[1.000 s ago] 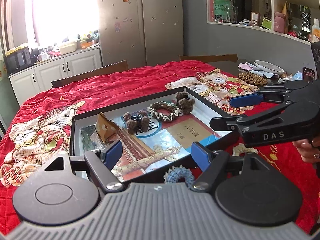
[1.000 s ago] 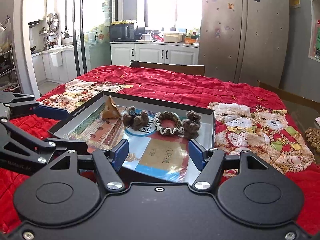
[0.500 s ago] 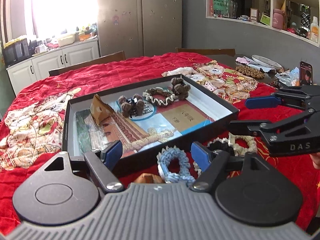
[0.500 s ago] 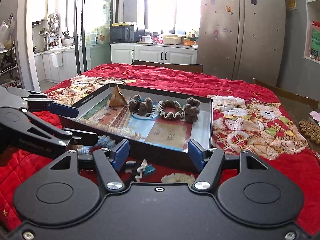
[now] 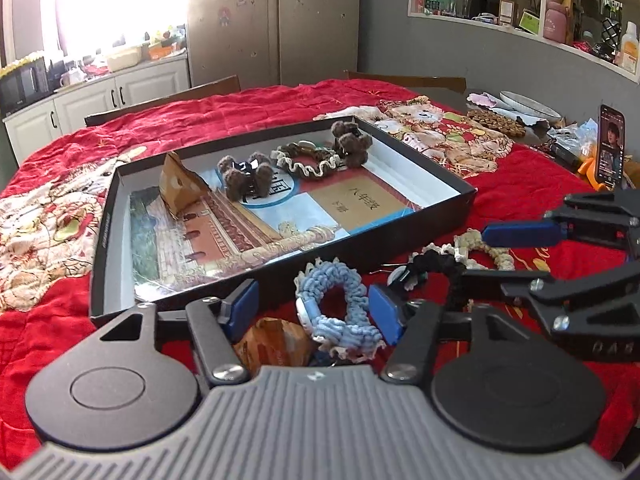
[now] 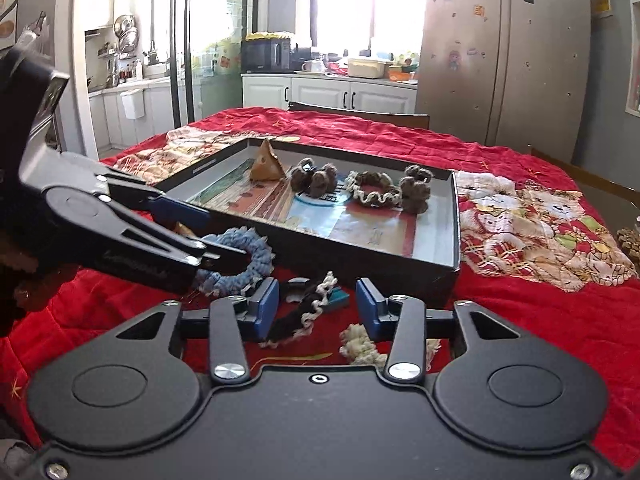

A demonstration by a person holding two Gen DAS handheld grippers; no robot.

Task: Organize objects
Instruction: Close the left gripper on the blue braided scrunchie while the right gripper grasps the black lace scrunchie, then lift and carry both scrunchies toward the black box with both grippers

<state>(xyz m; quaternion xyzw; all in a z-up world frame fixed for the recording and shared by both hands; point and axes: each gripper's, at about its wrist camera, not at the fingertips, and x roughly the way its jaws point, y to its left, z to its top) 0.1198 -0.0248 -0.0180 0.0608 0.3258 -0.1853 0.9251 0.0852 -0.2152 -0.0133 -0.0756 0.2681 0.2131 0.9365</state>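
A blue scrunchie lies on the red tabletop just in front of the near wall of a shallow black tray, and it sits directly between the spread fingers of the left gripper, slightly toward the right finger. The left gripper is released, holding nothing, and is the nearer of the two to this scrunchie, so a straight close would likely catch it. The ring lies roughly flat with its hole facing up and forward; it is a soft, ruffled, pale blue knit loop with a small white patch on one side, and it should squash easily when pinched. A brown crumpled piece rests just beside it, close to the left finger, and could get caught in the same pinch. The right gripper is also released and empty; its fingers straddle a black and white scrunchie whose long axis runs forward and slightly right, away from the camera. A cream scrunchie lies near its right finger. Inside the tray, toward the far wall, are a tan folded packet, two brown fuzzy clips, and a brown scrunchie. The tray lies straight ahead of both grippers, well within reach judging by the view
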